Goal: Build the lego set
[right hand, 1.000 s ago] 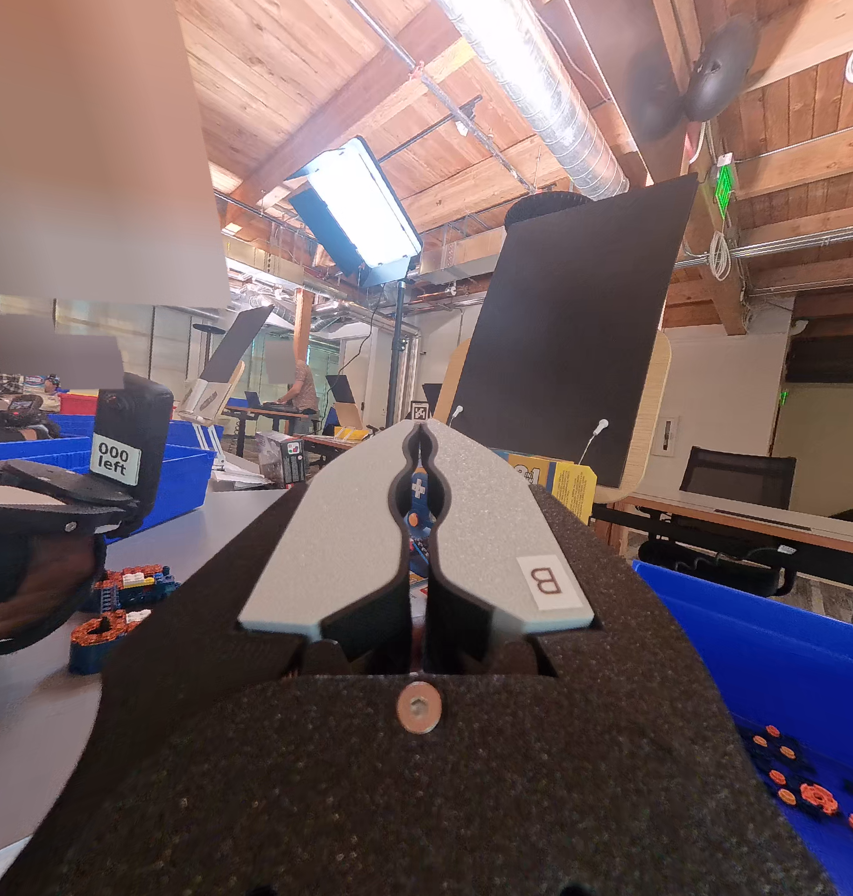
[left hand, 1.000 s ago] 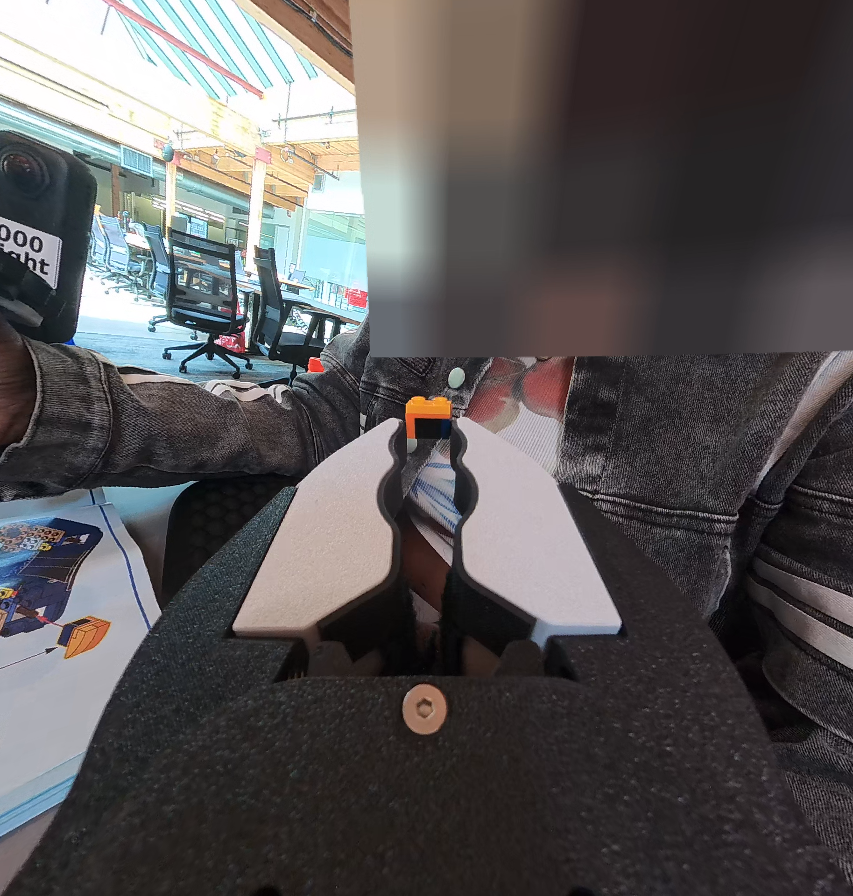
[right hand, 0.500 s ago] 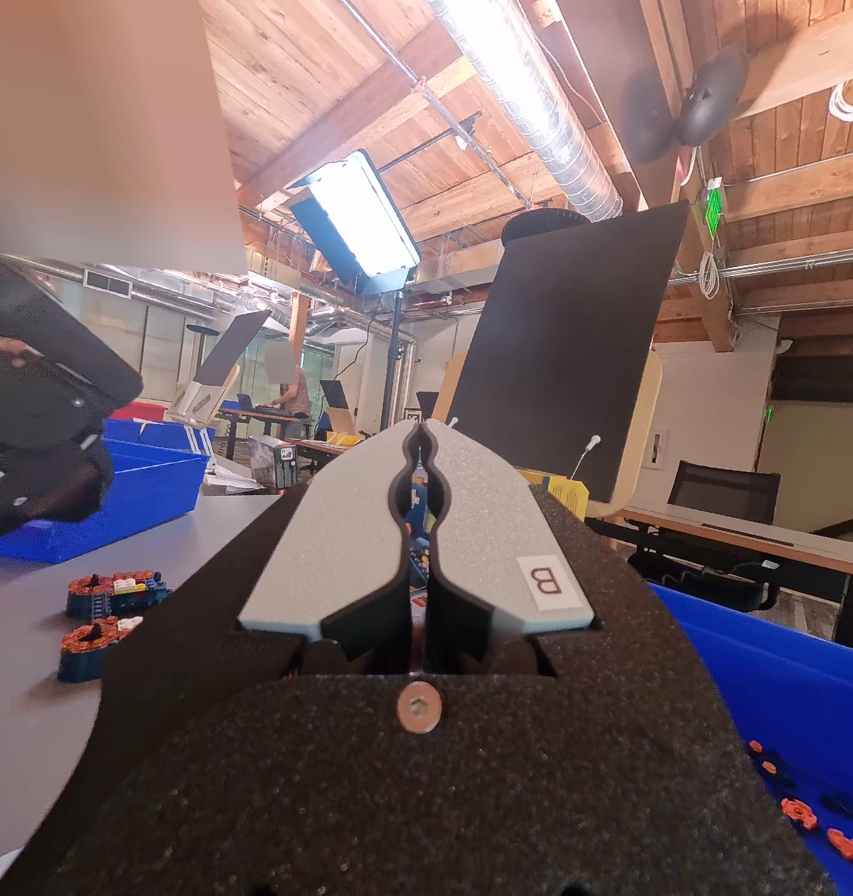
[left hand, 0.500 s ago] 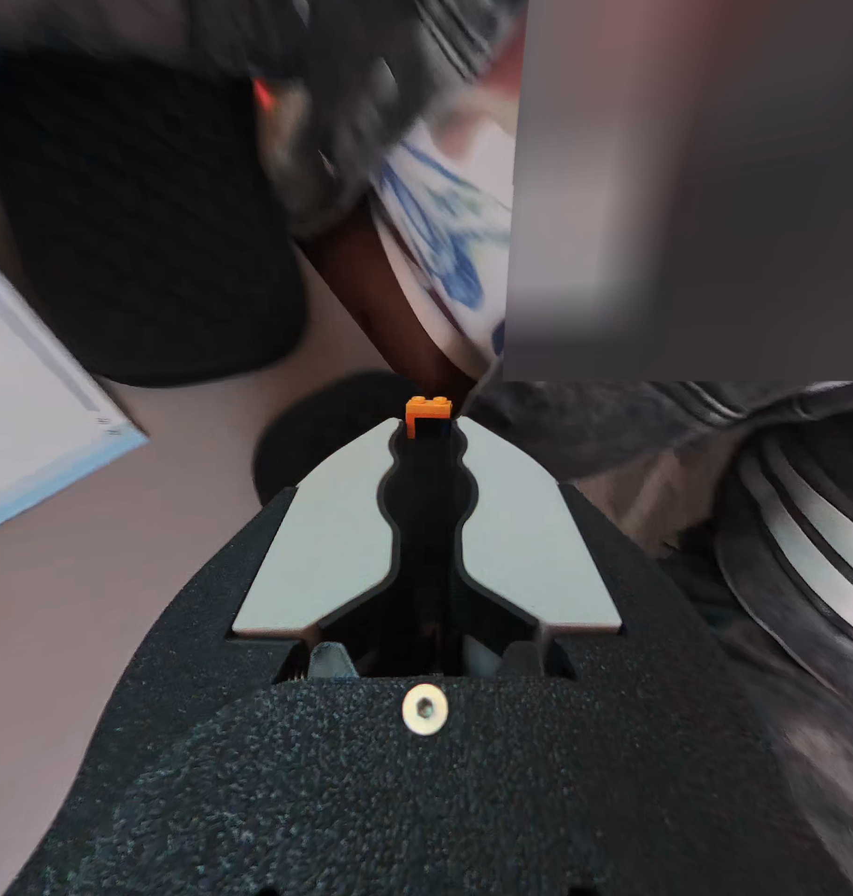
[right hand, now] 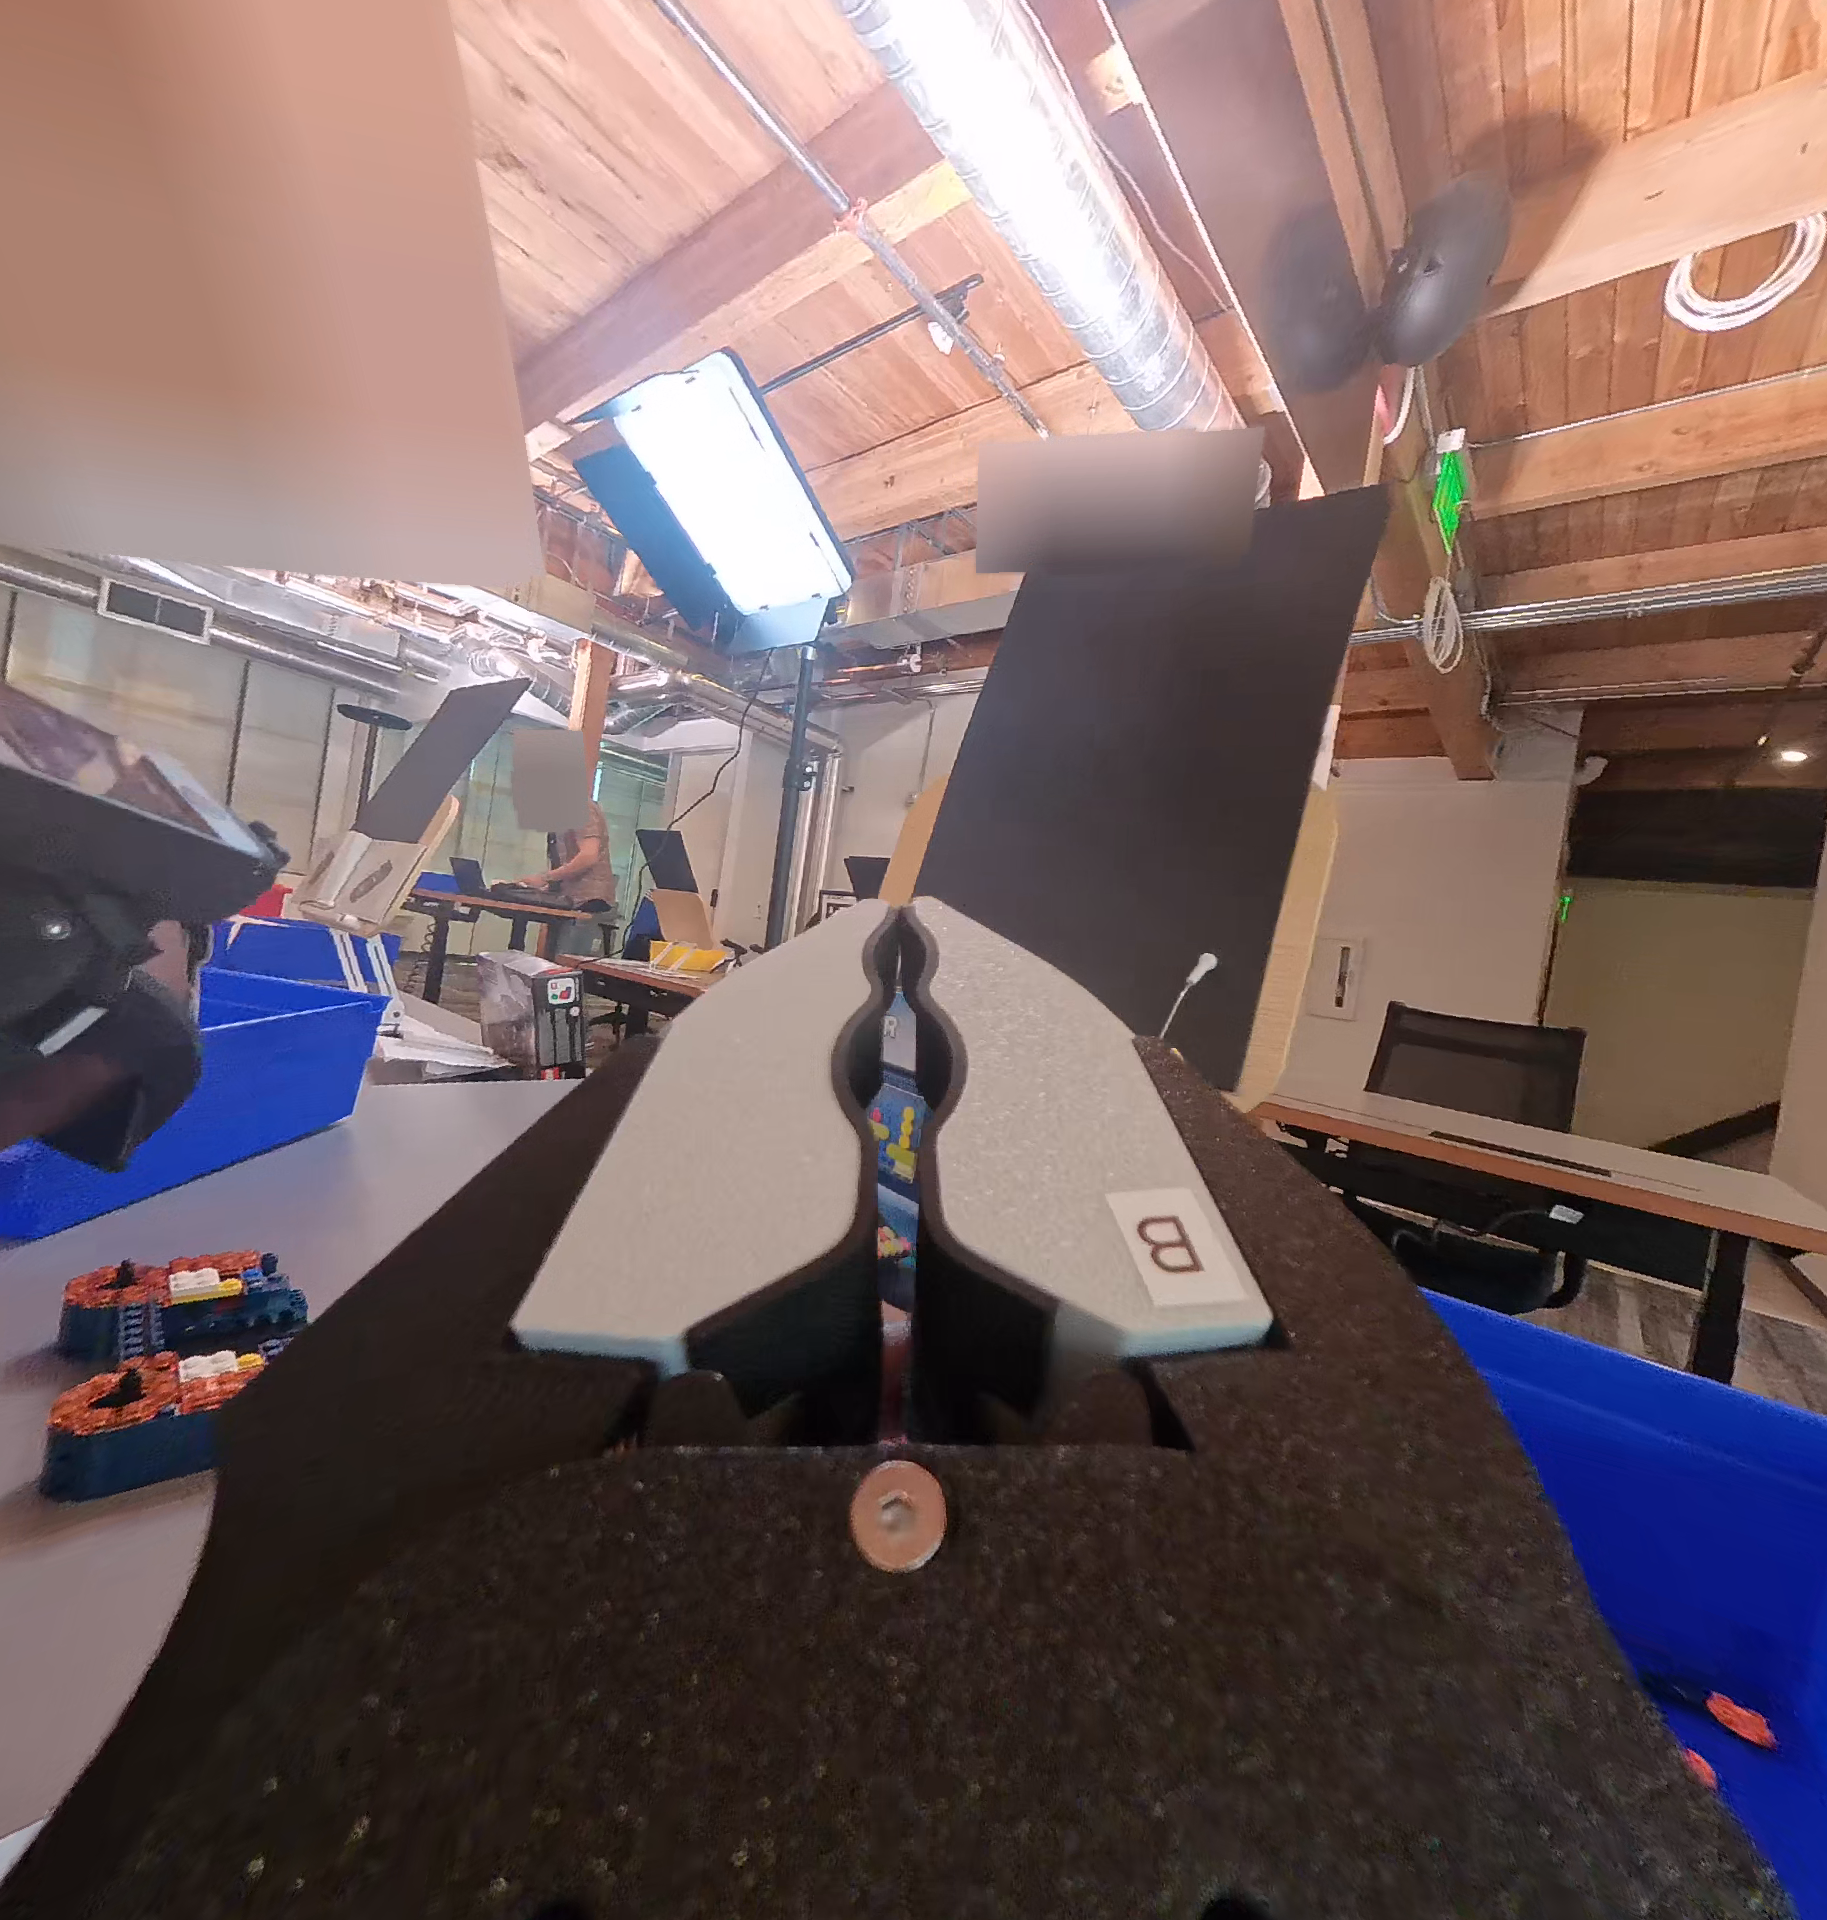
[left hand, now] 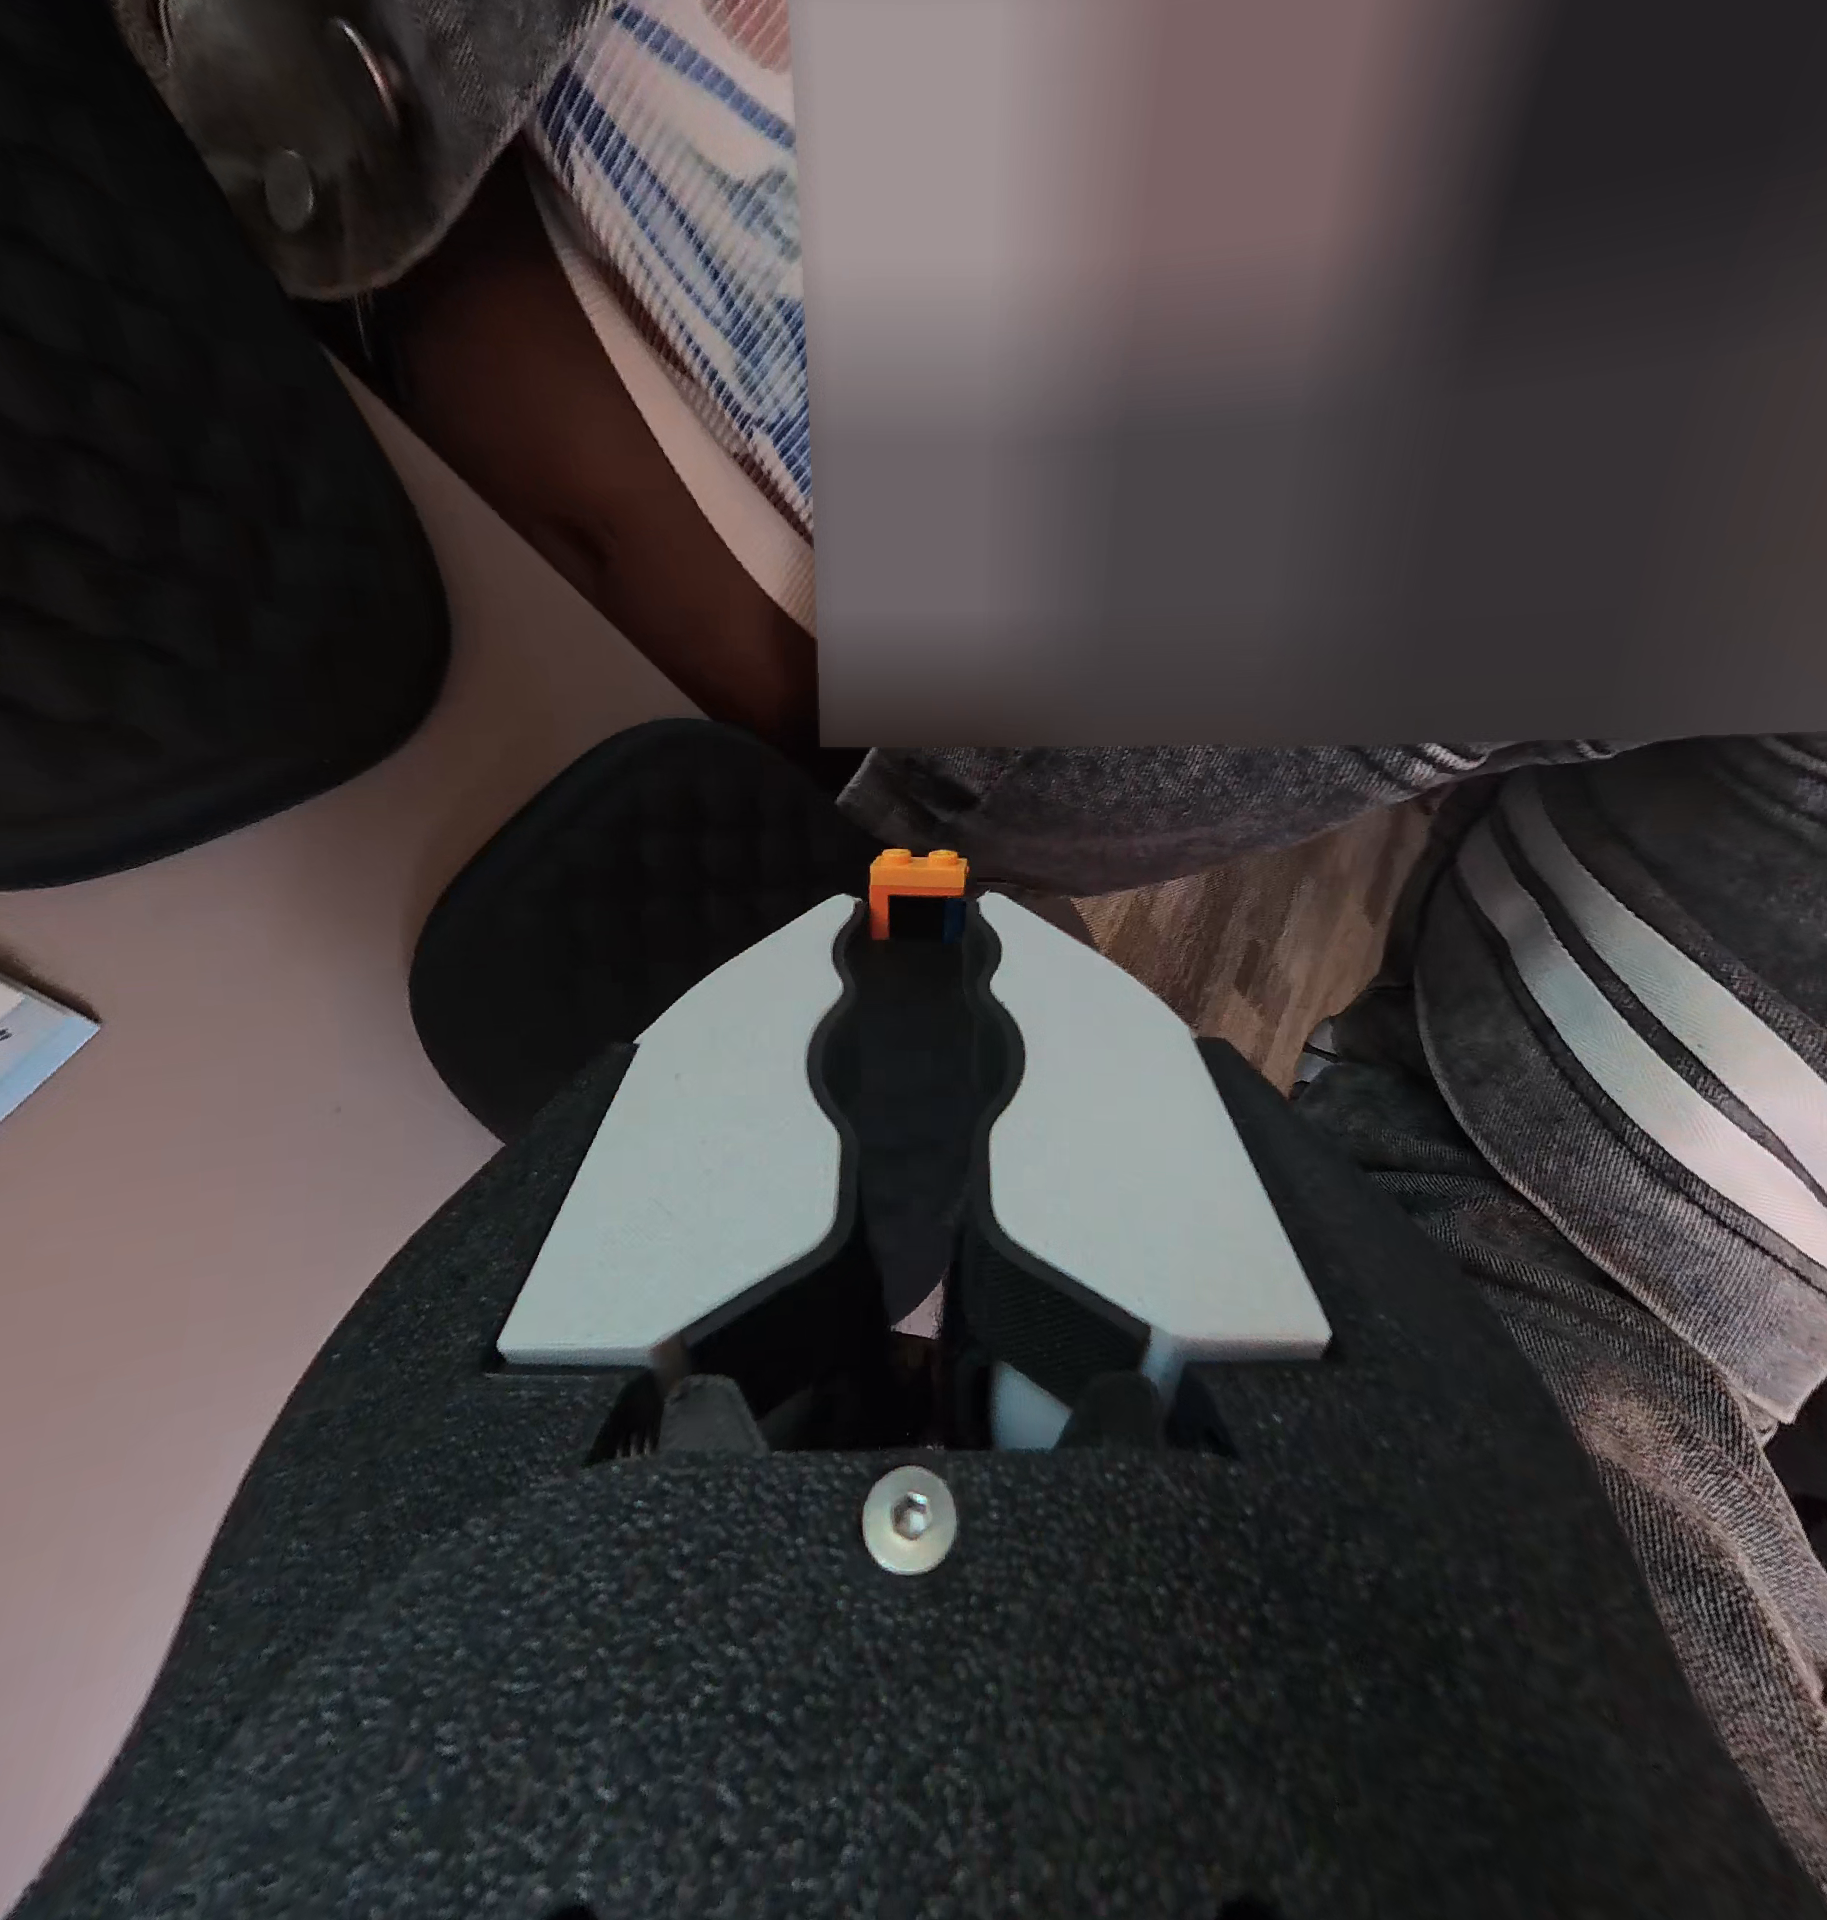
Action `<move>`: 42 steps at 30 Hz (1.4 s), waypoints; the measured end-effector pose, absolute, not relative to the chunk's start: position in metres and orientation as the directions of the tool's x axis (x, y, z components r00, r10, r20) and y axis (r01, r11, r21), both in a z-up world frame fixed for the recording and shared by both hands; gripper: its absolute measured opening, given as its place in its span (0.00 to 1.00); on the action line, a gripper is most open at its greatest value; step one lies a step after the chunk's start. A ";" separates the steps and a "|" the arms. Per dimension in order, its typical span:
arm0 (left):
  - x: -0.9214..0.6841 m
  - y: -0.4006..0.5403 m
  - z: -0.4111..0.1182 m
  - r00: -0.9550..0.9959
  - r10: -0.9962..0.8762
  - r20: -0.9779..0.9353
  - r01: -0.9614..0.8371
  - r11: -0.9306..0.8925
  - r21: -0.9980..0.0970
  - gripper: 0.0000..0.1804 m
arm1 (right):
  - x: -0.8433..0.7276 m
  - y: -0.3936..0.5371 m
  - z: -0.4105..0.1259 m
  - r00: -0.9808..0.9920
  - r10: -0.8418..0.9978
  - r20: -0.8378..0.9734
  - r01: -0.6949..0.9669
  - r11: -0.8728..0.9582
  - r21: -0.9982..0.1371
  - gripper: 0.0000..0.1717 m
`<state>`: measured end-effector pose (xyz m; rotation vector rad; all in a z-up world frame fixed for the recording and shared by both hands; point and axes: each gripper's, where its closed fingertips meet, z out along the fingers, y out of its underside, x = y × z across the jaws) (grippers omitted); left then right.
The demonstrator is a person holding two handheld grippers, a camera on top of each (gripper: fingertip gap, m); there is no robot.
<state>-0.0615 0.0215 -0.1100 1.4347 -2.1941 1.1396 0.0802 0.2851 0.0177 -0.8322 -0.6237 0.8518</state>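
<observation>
My left jaws grip a small brick piece; my right jaws are clenched on nothing.

My left gripper [left hand: 917,914] holds an orange brick [left hand: 917,873] with a black and blue part under it, pinched at the very tips, studs up, above the edge of the worktop [left hand: 213,1091] and a black pad [left hand: 618,914]. A person's grey jacket [left hand: 1615,1195] lies just beyond, and a booklet corner [left hand: 5,1049] shows at far left. My right gripper [right hand: 901,914] has its tips touching, with nothing between them, raised over the grey worktop [right hand: 421,1132]. Two small brick builds [right hand: 176,1340] sit to its left, a blue bin [right hand: 1667,1507] to its right, and another blue bin [right hand: 265,1070] farther left.
</observation>
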 end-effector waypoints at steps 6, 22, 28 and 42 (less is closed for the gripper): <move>-0.063 0.020 -0.111 -0.466 -0.618 0.633 -0.869 0.185 -0.460 0.09 | 0.082 0.287 0.019 0.529 0.835 0.147 -0.392 0.395 -0.831 0.00; -0.045 0.036 -0.114 -0.435 -0.720 0.540 -0.804 0.041 -0.593 0.09 | 0.078 0.289 0.016 0.530 0.833 0.159 -0.361 0.391 -0.847 0.00; -0.021 0.115 -0.129 -0.034 -0.951 0.306 -0.504 -0.248 -0.827 0.09 | 0.048 0.288 -0.009 0.424 0.890 0.166 -0.234 0.285 -0.929 0.00; -0.056 0.180 -0.155 0.374 -0.916 0.146 -0.430 -0.311 -0.848 0.09 | -0.051 0.208 -0.206 -0.121 0.977 0.177 0.707 0.210 -0.675 0.21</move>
